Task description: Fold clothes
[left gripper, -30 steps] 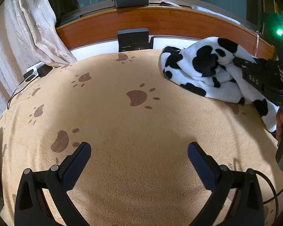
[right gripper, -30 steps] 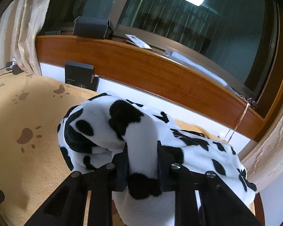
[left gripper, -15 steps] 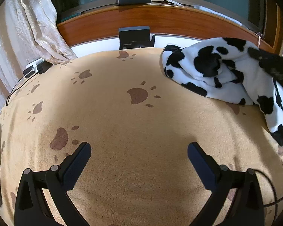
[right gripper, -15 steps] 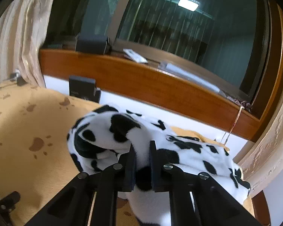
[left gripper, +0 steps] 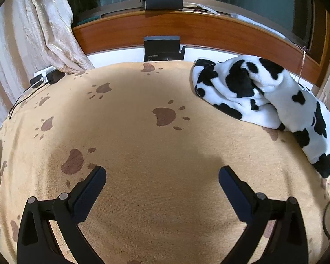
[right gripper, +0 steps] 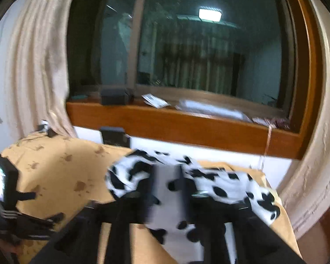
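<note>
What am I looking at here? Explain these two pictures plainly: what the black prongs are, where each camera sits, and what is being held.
There is no robot here. A person holds a two-finger gripper in each hand, and each gripper carries a wide-angle camera that looks along its fingers. One picture comes from the left gripper, which is open over a tan paw-print blanket and holds nothing. The other comes from the right gripper and is blurred by motion. Its jaws are opening, and no cloth seems pinched between them. The cow-print garment to be folded lies loosely bunched on the blanket, near the window.
</note>
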### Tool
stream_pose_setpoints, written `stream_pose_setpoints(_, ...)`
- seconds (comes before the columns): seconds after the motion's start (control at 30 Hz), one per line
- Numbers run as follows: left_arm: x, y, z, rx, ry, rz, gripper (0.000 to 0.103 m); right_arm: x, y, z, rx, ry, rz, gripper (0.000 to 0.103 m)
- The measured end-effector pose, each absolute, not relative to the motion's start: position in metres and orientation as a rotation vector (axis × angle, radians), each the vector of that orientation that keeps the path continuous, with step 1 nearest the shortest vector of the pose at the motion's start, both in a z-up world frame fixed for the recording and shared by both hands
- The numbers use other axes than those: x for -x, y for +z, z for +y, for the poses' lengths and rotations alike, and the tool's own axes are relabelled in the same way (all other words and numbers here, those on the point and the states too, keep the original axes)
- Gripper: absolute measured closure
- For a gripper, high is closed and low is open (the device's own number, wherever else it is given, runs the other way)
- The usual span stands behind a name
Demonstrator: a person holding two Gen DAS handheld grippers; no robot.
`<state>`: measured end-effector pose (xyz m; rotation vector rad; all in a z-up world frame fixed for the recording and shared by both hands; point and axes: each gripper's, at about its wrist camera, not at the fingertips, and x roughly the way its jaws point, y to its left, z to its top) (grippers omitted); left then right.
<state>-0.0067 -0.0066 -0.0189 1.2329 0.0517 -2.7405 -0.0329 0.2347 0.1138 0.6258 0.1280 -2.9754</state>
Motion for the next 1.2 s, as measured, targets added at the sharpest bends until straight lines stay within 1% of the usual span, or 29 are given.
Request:
stream_pose_setpoints(0.03, 0.007, -0.019, -0.006, -1.231, -2.739, 0.048, 0.000, 0.037, 0.109, 0.240, -0.639, -2.964, 0.074, 0.000)
stream_pose_setpoints(0.1, 0.007, -0.019, -0.007, -1.226, -2.736, 0.047, 0.000, 0.044, 0.100, 0.248, -0.654, -2.946, -0.015, 0.000)
stream_pose_setpoints(0.17, 0.009, -0.020, -0.008, -1.231, -2.735, 0.050, 0.000, 0.055, 0.093, 0.248, -0.674, -2.920, -0.030, 0.000)
stream_pose_setpoints(0.3, 0.010, -0.022, -0.009, -1.238, -2.735, 0.054, 0.000, 0.084, 0.067, 0.232, -0.782, -2.863, 0.093, 0.000)
stream_pose_setpoints(0.47, 0.011, -0.024, -0.007, -1.240, -2.749, 0.040, 0.000, 0.126, 0.034, 0.222, -0.928, -2.838, 0.155, 0.000)
stream_pose_setpoints(0.63, 0.012, -0.027, -0.005, -1.256, -2.753, 0.027, 0.000, 0.141, 0.020, 0.225, -1.007, -2.893, 0.214, 0.002)
stream_pose_setpoints(0.67, 0.012, -0.027, -0.004, -1.263, -2.754, 0.026, 0.000, 0.141, 0.019, 0.223, -1.015, -2.910, 0.243, 0.006)
stream_pose_setpoints(0.73, 0.012, -0.029, -0.003, -1.271, -2.757, 0.023, 0.000, 0.139, 0.020, 0.220, -1.025, -2.929, 0.306, 0.054)
stream_pose_setpoints(0.77, 0.012, -0.029, -0.002, -1.273, -2.760, 0.020, 0.000, 0.138, 0.021, 0.219, -1.021, -2.933, 0.329, 0.060)
stream_pose_setpoints(0.8, 0.012, -0.029, -0.001, -1.273, -2.763, 0.016, 0.000, 0.135, 0.022, 0.218, -1.013, -2.938, 0.349, 0.072)
stream_pose_setpoints(0.83, 0.011, -0.028, 0.000, -1.272, -2.766, 0.012, 0.000, 0.132, 0.024, 0.217, -1.001, -2.947, 0.371, 0.079)
stream_pose_setpoints(0.93, 0.010, -0.027, 0.001, -1.263, -2.776, 0.008, 0.000, 0.123, 0.032, 0.215, -0.958, -2.980, 0.399, 0.085)
stream_pose_setpoints(1.1, 0.009, -0.024, -0.001, -1.249, -2.780, 0.022, 0.000, 0.102, 0.055, 0.220, -0.874, -3.017, 0.316, 0.087)
stream_pose_setpoints(1.2, 0.009, -0.023, -0.001, -1.245, -2.780, 0.029, 0.000, 0.084, 0.072, 0.217, -0.802, -3.030, 0.301, 0.088)
